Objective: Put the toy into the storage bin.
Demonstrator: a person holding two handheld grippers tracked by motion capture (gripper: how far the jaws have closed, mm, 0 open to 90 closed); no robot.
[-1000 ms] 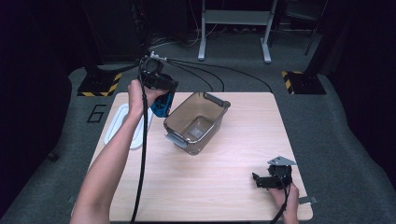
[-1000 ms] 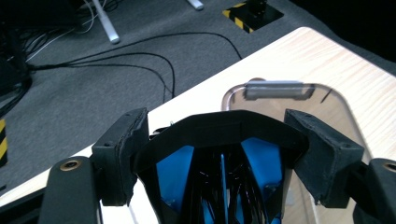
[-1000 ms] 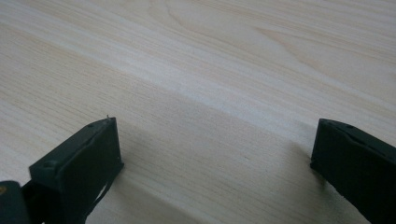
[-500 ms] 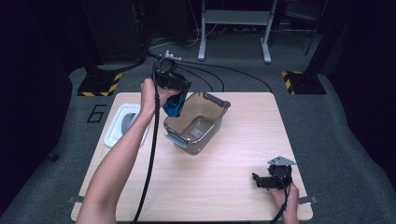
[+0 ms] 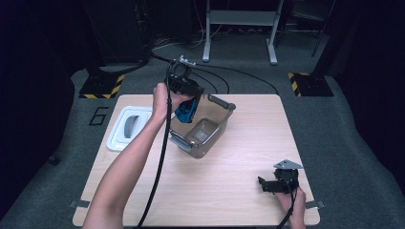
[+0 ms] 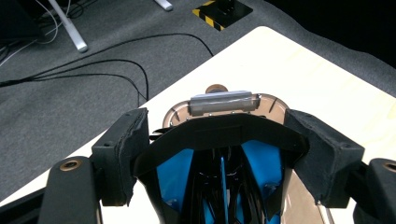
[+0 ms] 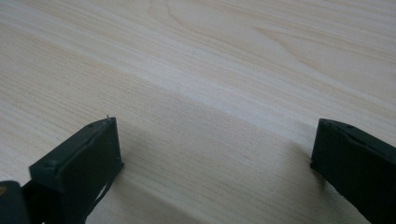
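step: carrying blue-and-black tool (image 5: 186,110) above brown bin (image 5: 203,138), centre of frame
left claw (image 6: 219,154): clamped on tool
right claw (image 7: 215,154): wide open, empty, on bench (image 5: 229,191)
next: lower, release into bin

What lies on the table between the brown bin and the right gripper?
Nothing: the high view shows bare wooden table between the brown bin and the right gripper.

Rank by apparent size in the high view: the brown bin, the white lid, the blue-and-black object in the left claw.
1. brown bin, the largest.
2. white lid, somewhat smaller.
3. blue-and-black object, the smallest, though the left claw hides part of it and holds it nearer the camera.
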